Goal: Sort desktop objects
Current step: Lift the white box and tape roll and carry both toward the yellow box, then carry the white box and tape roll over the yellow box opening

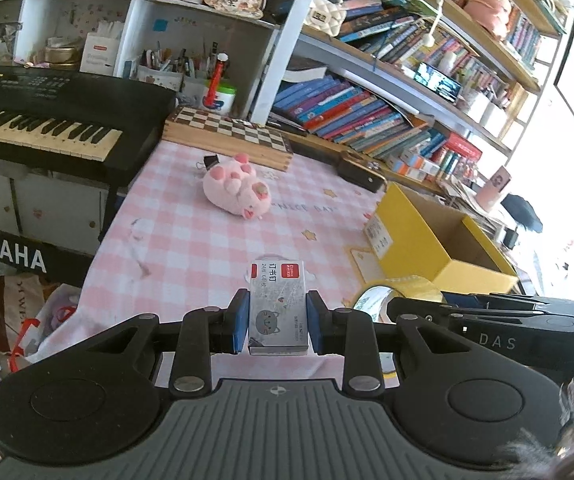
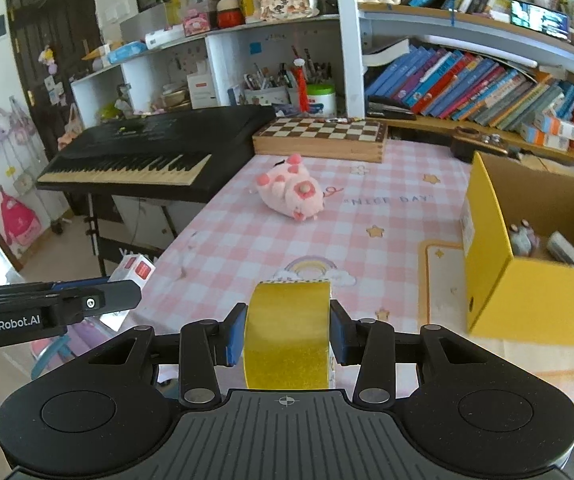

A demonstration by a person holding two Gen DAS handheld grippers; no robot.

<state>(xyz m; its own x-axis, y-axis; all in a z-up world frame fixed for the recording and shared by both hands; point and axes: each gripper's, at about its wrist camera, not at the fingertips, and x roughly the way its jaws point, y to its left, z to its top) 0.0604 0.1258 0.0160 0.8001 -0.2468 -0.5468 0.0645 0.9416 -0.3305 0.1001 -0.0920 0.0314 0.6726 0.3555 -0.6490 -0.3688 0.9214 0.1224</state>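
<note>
Left wrist view: the left gripper (image 1: pixel 275 322) clamps a small staple box (image 1: pixel 277 306) above the pink checked tablecloth (image 1: pixel 191 240), left of the yellow box (image 1: pixel 447 248). Right gripper (image 2: pixel 287 334) grips a yellow tape roll (image 2: pixel 287 332), also left of that box.

grey staple box (image 1: pixel 278 308), yellow tape roll (image 2: pixel 287 336), both held aloft.
</note>
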